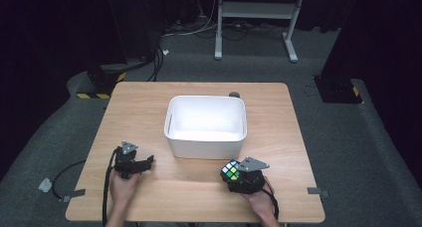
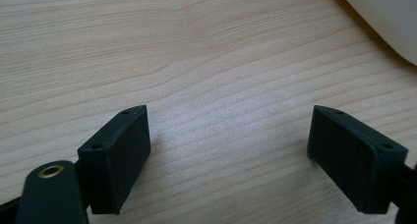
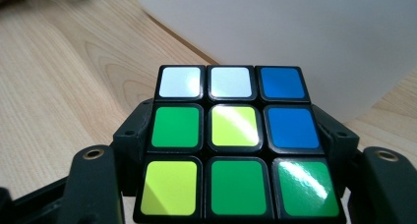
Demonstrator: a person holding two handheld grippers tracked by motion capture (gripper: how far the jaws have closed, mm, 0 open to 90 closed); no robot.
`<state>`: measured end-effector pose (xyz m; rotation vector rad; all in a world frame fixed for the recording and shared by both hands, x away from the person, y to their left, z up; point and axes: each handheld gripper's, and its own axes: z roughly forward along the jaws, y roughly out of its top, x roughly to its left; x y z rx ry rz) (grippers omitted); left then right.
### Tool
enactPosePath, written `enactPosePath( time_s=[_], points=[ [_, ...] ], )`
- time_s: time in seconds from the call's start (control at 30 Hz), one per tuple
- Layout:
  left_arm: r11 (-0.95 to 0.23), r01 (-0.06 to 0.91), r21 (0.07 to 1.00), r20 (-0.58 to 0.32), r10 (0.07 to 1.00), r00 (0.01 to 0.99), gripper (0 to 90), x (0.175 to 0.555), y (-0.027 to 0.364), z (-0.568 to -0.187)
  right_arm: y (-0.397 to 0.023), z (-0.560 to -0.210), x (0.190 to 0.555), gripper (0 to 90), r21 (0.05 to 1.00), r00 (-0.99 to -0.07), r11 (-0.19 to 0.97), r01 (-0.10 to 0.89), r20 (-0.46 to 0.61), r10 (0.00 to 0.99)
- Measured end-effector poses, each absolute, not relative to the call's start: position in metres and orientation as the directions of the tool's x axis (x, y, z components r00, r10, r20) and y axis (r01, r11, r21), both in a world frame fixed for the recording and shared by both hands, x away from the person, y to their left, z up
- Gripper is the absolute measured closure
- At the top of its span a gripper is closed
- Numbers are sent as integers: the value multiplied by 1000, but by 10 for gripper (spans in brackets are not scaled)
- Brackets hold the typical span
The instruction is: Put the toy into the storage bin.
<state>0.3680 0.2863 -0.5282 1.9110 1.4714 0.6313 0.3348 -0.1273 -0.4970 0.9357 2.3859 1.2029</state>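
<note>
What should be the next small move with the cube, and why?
Probably lift the puzzle cube and carry it over the near rim of the white tub. The right gripper is shut on the cube just in front of the tub, which looks empty. The left gripper is open over bare table and holds nothing, so it can wait.

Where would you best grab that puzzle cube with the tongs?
By two opposite flat sides, coming in level from the person's edge of the table. The Rubik's cube has parallel faces that suit flat pads; the right tongs grip it so.
</note>
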Motion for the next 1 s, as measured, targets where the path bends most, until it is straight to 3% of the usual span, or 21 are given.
enactPosePath(
  time_s=[1.0],
  points=[
    [-169,659,733,-12,965,261,164,368,287,-528,-132,-470,327,337,791,-772,467,395,10,636]
  ],
)
